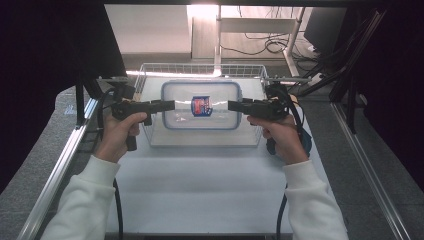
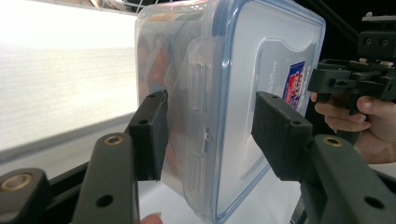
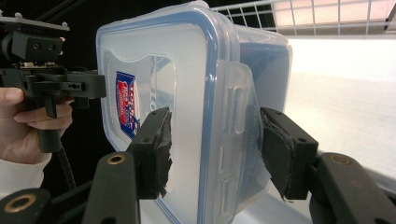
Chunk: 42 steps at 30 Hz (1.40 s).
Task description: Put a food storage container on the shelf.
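A: Food container (image 1: 202,105), clear plastic with a blue-rimmed snap lid and a red and blue label (image 1: 202,106) in the middle of the lid. It sits over the wire basket (image 1: 145,75) at the far middle of the table (image 1: 200,185), and it looks carried by the two grippers, one at each short end.

B: So both have it?

A: Yes. The left hand-held gripper (image 1: 169,105) comes in from nine o'clock and its jaws are clamped on that end, one pad on the lid face, the other on the underside, right at the lid's locking flap (image 2: 198,93). The right hand-held gripper (image 1: 233,106) comes in from three o'clock and grips the opposite end the same way, jaws part-way apart with the box's thickness between them.

B: Is the container level?

A: From the high view the lid faces up and looks flat. In the left gripper view there are orange and greenish shapes through the wall; I can't tell what they are.

B: And the person's hands?

A: Left hand (image 1: 118,134) at eight o'clock of the box, right hand (image 1: 281,136) at four o'clock, both in white sleeves (image 1: 80,200), cables trailing back toward the near edge.
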Each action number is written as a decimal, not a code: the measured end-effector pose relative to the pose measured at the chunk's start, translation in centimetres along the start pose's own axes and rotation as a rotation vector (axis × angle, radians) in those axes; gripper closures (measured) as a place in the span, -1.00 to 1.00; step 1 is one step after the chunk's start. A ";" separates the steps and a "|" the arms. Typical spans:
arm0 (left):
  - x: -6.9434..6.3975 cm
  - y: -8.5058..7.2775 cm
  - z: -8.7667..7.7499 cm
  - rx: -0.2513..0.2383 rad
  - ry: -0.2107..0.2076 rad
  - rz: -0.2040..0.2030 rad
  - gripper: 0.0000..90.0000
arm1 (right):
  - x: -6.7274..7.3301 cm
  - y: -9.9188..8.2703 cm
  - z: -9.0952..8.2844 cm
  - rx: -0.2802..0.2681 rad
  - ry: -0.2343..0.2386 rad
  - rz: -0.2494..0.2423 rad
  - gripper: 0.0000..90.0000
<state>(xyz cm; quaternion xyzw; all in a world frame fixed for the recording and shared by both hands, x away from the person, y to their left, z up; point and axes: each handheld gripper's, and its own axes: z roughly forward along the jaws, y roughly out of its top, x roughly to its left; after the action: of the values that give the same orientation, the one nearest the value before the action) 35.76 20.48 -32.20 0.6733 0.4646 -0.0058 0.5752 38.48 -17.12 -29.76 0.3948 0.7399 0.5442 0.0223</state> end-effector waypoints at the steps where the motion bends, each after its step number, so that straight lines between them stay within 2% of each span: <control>1: 0.0 0.2 0.0 -0.003 0.000 -0.002 0.04 | 0.0 0.2 0.0 -0.002 -0.001 -0.003 0.01; 15: 0.4 2.7 0.1 -0.014 0.001 0.003 0.04 | -0.4 2.6 0.5 -0.003 0.002 0.006 0.01; 19: 0.8 3.5 0.4 -0.008 -0.005 0.007 0.05 | -0.6 3.3 0.6 0.001 0.000 0.010 0.01; 26: 1.8 4.6 1.4 0.006 -0.016 -0.011 0.05 | -1.6 4.1 1.1 0.003 -0.007 0.028 0.02; 31: 2.4 4.7 2.1 0.017 -0.021 -0.032 0.05 | -2.3 4.3 1.5 0.011 -0.009 0.039 0.02; 34: 2.9 4.8 2.4 0.026 -0.018 -0.031 0.04 | -2.7 4.2 1.8 0.016 -0.015 0.050 0.02; 35: 3.0 4.8 2.6 0.029 -0.021 -0.046 0.04 | -2.8 4.2 1.9 0.016 -0.015 0.049 0.02; 39: 3.4 4.8 2.8 0.033 -0.021 -0.041 0.04 | -3.2 4.2 2.2 0.023 -0.019 0.055 0.02; 42: 3.5 4.8 3.0 0.031 -0.020 -0.054 0.04 | -3.4 4.2 2.3 0.025 -0.018 0.061 0.02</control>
<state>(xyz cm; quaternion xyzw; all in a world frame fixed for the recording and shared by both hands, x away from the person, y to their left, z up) 42.36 20.77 -31.45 0.6691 0.4767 -0.0352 0.5691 44.23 -16.92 -28.59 0.4225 0.7341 0.5316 0.0072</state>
